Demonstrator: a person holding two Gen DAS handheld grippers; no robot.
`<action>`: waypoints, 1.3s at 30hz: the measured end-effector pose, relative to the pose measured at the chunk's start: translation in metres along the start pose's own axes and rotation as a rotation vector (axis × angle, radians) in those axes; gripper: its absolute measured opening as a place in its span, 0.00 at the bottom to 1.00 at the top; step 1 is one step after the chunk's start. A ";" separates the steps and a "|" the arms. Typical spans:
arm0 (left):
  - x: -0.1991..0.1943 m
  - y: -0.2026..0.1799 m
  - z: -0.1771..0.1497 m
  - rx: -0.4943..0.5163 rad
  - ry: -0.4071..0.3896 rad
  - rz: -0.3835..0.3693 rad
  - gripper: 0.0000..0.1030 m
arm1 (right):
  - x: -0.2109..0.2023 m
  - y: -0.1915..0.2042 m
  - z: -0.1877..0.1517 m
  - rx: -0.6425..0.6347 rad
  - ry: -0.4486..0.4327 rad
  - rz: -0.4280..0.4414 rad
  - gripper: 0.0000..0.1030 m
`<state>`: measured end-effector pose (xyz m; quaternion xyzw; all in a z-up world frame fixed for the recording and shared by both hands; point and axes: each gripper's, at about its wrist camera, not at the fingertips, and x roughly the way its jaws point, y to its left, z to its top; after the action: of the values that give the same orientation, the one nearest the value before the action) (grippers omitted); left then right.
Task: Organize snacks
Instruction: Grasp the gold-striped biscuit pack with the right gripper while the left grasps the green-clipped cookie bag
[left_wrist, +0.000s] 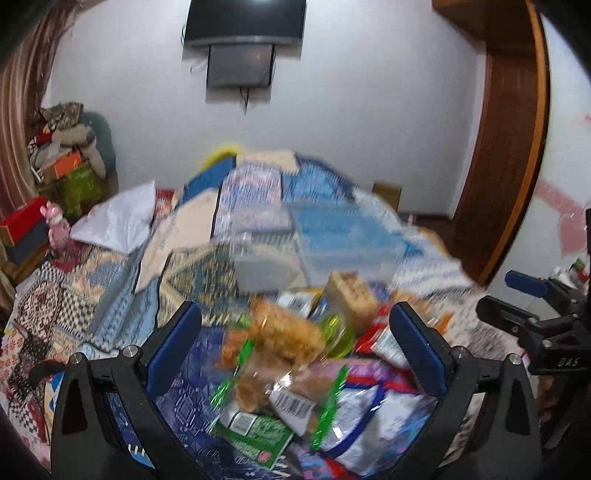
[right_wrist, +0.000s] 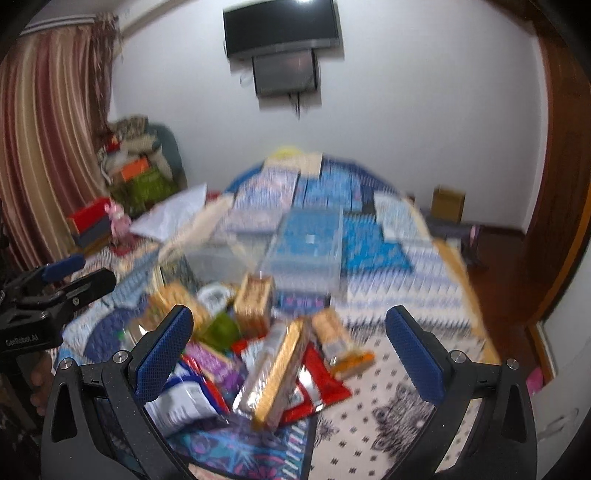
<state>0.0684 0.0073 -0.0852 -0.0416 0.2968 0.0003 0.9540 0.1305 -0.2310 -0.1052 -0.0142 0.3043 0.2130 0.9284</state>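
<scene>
A pile of snack packets lies on a patterned bedspread; it also shows in the right wrist view. It includes a clear bag of biscuits with green print, a long cracker pack and a red packet. Two clear plastic boxes stand behind the pile, also in the left wrist view. My left gripper is open above the pile's left side, holding nothing. My right gripper is open above the pile's right side, holding nothing. Both views are motion-blurred.
The bed is covered with blue and white patchwork cloth. A white bag lies at the left. Boxes and folded cloth are stacked in the far left corner by a curtain. A TV hangs on the wall. A wooden door is at the right.
</scene>
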 end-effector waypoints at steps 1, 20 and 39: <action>0.008 0.002 -0.005 0.000 0.025 0.010 1.00 | 0.006 -0.001 -0.003 0.006 0.028 0.007 1.00; 0.072 0.022 -0.052 -0.084 0.220 -0.033 1.00 | 0.072 -0.005 -0.037 0.071 0.253 0.129 0.60; 0.052 0.036 -0.051 -0.069 0.184 -0.040 0.68 | 0.066 -0.008 -0.034 0.082 0.223 0.136 0.33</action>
<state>0.0815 0.0375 -0.1593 -0.0802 0.3821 -0.0121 0.9206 0.1623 -0.2181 -0.1711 0.0206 0.4142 0.2598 0.8721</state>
